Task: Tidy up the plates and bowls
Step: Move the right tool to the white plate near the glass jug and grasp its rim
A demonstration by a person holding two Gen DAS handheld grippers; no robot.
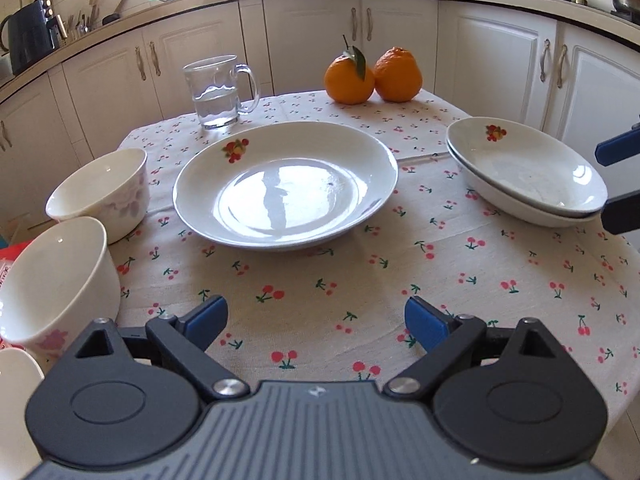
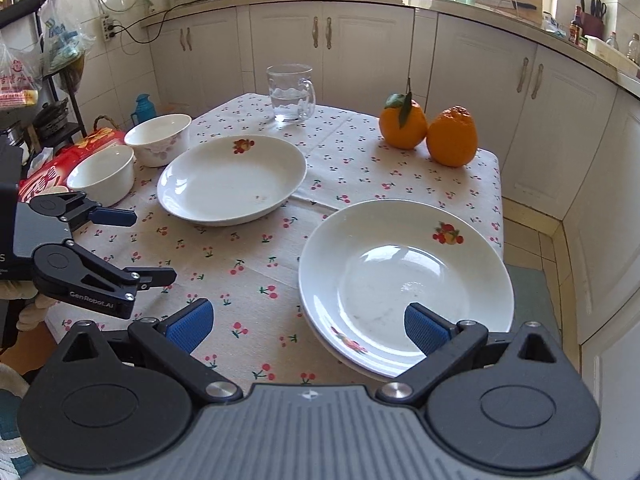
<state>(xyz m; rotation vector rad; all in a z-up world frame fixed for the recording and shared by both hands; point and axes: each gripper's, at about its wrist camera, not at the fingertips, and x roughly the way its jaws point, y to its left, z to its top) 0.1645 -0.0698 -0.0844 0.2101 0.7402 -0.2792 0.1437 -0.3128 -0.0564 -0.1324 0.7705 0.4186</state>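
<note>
Two white ceramic plates with fruit prints (image 2: 404, 280) sit stacked at the tabletop's (image 1: 360, 280) right edge, gathering matching pieces; a third, single plate (image 1: 286, 184) waits mid-tabletop. The left gripper (image 1: 316, 320) and right gripper (image 2: 308, 326) hover, jaws released and empty.

Plates (image 1: 286, 184) and bowls (image 1: 100, 196) look like glossy white glazed ceramic, super shiny. Tablecloth (image 1: 320, 280) is matt woven cloth, a bit coarse. Mug (image 1: 218, 92) is clear glass. Gripper pads (image 2: 190, 326) look like textured blue rubbery plastic, arms matt black.
</note>
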